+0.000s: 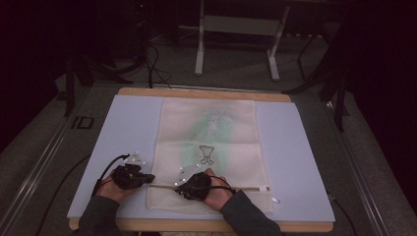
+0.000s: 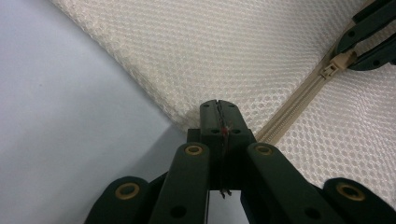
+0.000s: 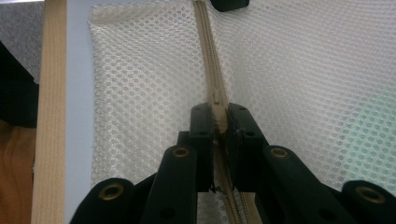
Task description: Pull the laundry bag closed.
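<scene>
A cream mesh bag [image 1: 211, 142] lies flat on a pale mat [image 1: 123, 132], with its zipper [image 1: 246, 188] running across the near end. My left gripper [image 1: 148, 179] is at the bag's left edge. Its jaws [image 2: 218, 109] are shut on the mesh hem where the zipper [image 2: 299, 100] ends. My right gripper [image 1: 179, 188] points left along the zipper, a short way right of the left one. It is shut on the zipper slider [image 3: 219, 112]. The slider [image 2: 332, 69] shows between those jaws in the left gripper view. A dark goblet-like drawing [image 1: 207, 154] marks the bag's middle.
The mat covers a wooden table whose edge [image 1: 206, 93] shows at the far side, and a wooden strip [image 3: 49, 116] shows beside the bag. A white table frame [image 1: 199, 49] and cables [image 1: 155, 69] stand on the dark floor beyond. Both forearms come in at the bottom.
</scene>
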A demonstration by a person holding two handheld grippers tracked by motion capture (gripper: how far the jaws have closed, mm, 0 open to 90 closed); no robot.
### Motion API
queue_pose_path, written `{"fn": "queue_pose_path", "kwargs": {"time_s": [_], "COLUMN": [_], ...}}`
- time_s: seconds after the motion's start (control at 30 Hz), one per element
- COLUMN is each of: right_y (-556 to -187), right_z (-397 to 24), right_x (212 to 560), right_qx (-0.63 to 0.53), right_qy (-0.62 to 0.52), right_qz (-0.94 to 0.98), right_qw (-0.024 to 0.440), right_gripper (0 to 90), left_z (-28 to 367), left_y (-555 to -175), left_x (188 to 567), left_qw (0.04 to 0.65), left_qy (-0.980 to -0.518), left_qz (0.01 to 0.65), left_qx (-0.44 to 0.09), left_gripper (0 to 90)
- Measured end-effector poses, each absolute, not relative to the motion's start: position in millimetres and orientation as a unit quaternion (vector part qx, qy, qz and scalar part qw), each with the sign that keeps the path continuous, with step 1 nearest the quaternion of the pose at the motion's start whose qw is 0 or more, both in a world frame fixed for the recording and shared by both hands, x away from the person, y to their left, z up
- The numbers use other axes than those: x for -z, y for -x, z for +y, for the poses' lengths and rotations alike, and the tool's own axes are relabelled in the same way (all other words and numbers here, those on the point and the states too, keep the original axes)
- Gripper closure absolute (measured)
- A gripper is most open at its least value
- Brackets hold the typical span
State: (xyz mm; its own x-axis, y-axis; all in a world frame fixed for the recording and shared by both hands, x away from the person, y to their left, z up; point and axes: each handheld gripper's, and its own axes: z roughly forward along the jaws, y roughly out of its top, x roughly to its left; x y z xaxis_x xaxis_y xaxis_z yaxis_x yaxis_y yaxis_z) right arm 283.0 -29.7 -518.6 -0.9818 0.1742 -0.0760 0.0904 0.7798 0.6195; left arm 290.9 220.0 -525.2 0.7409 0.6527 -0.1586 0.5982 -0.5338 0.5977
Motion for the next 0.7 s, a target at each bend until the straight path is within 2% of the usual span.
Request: {"fn": "queue_pose_path", "kwargs": {"time_s": [0.7], "right_y": [-285], "right_z": [-45], "right_x": [516], "right_qx": [-0.314], "right_qy": [-0.071], "right_qz": [0.945], "right_qw": [0.061], "right_gripper": [81.9], "left_z": [220], "left_y": [-291], "left_x": [525], "left_qw": [0.324], "left_qy": [-0.875], "left_qz": [0.358], "left_qx": [-0.04], "left_gripper": [90.0]}}
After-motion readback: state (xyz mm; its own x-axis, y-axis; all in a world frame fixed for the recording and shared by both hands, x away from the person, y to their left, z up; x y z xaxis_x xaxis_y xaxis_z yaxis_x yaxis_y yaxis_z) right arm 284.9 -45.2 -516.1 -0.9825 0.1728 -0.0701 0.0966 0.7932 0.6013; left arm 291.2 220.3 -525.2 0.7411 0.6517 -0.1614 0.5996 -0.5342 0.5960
